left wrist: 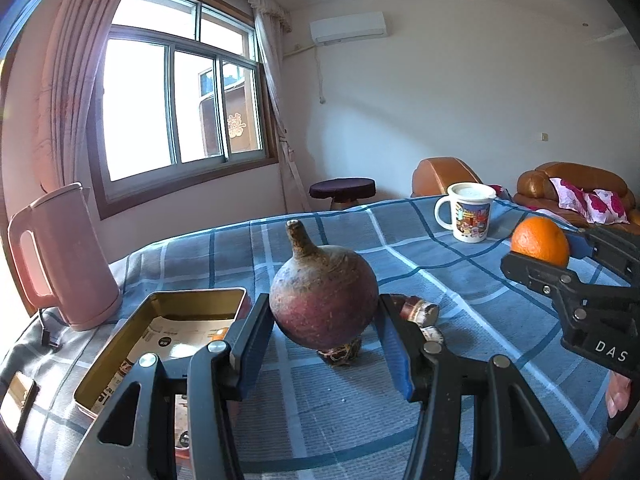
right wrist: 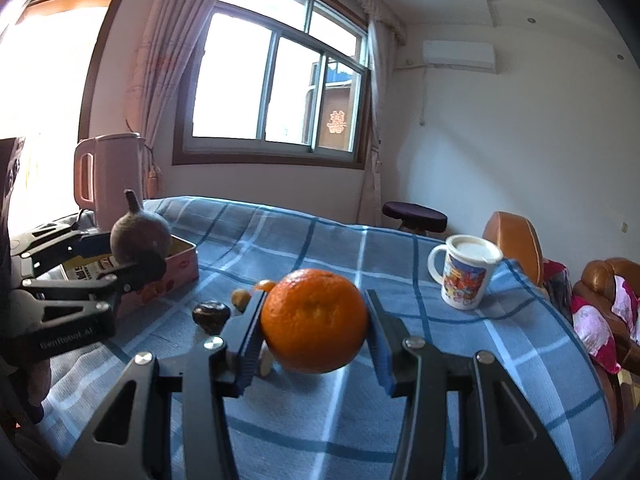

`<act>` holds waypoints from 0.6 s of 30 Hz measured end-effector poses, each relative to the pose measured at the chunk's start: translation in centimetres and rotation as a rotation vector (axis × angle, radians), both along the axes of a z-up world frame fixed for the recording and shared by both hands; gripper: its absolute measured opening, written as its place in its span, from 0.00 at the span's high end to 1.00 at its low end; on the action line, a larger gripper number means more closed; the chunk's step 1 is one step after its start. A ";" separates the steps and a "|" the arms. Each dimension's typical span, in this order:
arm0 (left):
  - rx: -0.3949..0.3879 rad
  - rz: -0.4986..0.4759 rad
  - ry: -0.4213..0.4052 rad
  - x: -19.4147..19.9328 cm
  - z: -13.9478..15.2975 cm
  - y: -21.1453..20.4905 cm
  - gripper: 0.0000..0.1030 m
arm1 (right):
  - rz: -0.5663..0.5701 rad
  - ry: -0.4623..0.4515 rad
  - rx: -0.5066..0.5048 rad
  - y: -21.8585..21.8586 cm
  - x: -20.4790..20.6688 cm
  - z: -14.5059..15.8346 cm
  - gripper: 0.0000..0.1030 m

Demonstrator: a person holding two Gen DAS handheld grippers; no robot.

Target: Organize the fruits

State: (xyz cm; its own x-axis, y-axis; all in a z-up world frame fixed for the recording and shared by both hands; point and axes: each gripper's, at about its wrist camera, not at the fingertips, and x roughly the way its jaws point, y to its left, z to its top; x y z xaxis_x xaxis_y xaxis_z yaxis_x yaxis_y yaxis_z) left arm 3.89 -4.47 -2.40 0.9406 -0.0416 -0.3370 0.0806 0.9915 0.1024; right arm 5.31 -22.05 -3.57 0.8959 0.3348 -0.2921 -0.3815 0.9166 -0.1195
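Observation:
My left gripper (left wrist: 324,332) is shut on a round purple-brown fruit with a long stem (left wrist: 323,300) and holds it above the blue checked cloth. It also shows in the right wrist view (right wrist: 138,236), just over the open metal tin (right wrist: 182,260). My right gripper (right wrist: 314,328) is shut on an orange (right wrist: 314,320), lifted off the table; the orange shows in the left wrist view (left wrist: 540,240). The tin (left wrist: 160,332) lies left of the left gripper. Small dark and orange fruits (right wrist: 211,315) lie on the cloth.
A pink kettle (left wrist: 60,260) stands at the table's far left behind the tin. A printed mug (left wrist: 468,216) stands at the far right. Small brown pieces (left wrist: 416,312) lie under and behind the held fruit. A phone (left wrist: 18,400) lies at the near left edge.

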 end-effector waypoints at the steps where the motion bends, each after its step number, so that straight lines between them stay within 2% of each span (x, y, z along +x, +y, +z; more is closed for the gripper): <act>1: -0.001 0.006 0.002 0.1 0.0 0.2 0.48 | 0.006 0.000 -0.003 0.3 0.1 0.1 0.52; 18: -0.052 0.118 0.048 1.0 -0.5 5.9 0.48 | 0.134 0.052 -0.032 7.0 3.2 1.5 0.52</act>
State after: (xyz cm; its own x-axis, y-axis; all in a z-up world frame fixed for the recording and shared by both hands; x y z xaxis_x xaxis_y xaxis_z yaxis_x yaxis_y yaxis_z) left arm 4.92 1.47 -2.92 0.9228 0.0500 -0.3820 -0.0334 0.9982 0.0500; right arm 8.47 -15.03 -2.07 0.8269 0.4403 -0.3498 -0.5068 0.8530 -0.1245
